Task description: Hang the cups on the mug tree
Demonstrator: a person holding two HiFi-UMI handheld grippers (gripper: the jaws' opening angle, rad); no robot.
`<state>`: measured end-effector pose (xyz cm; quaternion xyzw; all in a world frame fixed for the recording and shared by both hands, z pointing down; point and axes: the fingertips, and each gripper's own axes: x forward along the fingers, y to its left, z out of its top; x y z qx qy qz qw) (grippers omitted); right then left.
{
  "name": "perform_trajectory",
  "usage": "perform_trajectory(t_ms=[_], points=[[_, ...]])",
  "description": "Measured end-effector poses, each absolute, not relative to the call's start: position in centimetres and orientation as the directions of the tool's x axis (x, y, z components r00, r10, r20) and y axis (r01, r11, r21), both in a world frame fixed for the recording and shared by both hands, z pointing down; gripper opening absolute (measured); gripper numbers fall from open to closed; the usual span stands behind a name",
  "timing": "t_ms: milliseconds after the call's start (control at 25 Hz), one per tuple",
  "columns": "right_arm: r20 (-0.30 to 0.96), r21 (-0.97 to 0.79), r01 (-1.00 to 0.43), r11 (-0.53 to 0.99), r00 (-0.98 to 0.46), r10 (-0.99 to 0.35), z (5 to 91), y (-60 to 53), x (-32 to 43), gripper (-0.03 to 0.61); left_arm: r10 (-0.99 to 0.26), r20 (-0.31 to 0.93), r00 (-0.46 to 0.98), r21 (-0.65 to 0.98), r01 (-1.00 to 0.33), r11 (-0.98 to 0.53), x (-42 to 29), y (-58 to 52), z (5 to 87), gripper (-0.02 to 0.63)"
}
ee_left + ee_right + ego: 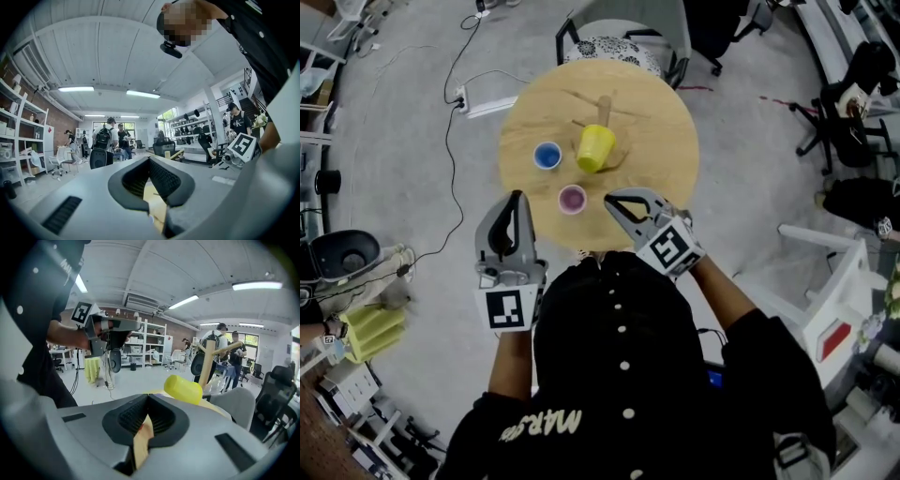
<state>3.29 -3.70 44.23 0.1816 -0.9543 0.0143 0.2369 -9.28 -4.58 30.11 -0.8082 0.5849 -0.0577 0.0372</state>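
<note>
A yellow cup (594, 147) hangs tilted on the wooden mug tree (604, 111) at the middle of the round wooden table (666, 141). A blue cup (547, 156) stands upright to its left. A pink cup (572, 199) stands upright near the table's front edge. My left gripper (517, 202) is held at the near left edge, shut and empty. My right gripper (614, 202) is shut and empty just right of the pink cup. In the right gripper view the yellow cup (183, 388) and the tree's post (206, 363) lie beyond the closed jaws.
A chair (623, 37) stands at the table's far side. A power strip (487, 98) with its cable lies on the floor to the left. A white chair (834, 300) is at the right. People (104, 145) stand in the background.
</note>
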Motion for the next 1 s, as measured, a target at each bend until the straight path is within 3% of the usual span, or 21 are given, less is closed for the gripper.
perform_trajectory(t_ms=[200,440,680,1000], points=[[0.535,0.178,-0.198,0.964,-0.803,-0.263,46.0,-0.9,0.9,0.011,-0.956,0.066,0.286,-0.123,-0.948,-0.292,-10.0,-3.2,31.3,-0.005],[0.631,0.147,-0.049,0.988,-0.765,-0.132,49.1,2.3,-1.6,0.104,-0.961,0.096,0.261,-0.135,-0.953,-0.272,-11.3,-1.8,33.1,-0.005],[0.708,0.163,0.014,0.987,-0.698,-0.107,52.7,2.9,-3.3,0.164,-0.964,0.121,0.236,-0.116,-0.961,-0.250,-12.8,-0.9,35.5,-0.005],[0.784,0.191,0.055,0.980,-0.609,-0.118,57.6,2.6,-6.2,0.163,-0.964,0.150,0.219,-0.100,-0.967,-0.235,-15.7,-0.7,39.2,-0.005]])
